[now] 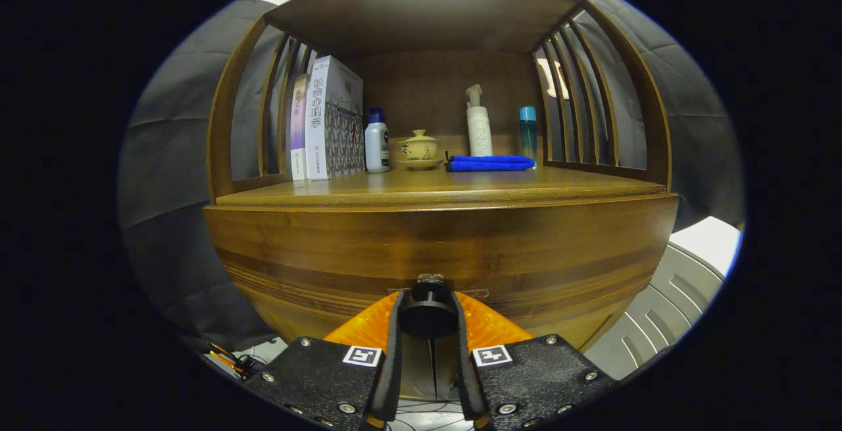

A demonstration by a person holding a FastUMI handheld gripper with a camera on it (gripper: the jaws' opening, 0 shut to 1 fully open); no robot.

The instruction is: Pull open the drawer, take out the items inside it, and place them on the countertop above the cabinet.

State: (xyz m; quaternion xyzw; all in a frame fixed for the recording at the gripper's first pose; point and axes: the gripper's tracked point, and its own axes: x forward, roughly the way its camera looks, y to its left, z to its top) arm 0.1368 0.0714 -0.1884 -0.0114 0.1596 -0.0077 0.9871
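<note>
Fingers [427, 316] clamp the drawer knob [427, 309]; wooden drawer front [441, 253] shut.

Staged home corner in a cloth-walled booth: wooden cabinet [441, 247] with slatted shelf top holds books [329, 122], lotion bottles [479, 125], lidded ceramic bowl [419, 148], folded blue cloth [490, 163]. Grey fabric [177, 154] hangs behind; cables [227, 358] on floor.

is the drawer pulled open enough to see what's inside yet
No, the drawer front sits flush under the countertop, and the gripper has both fingers closed on the drawer knob.
</note>
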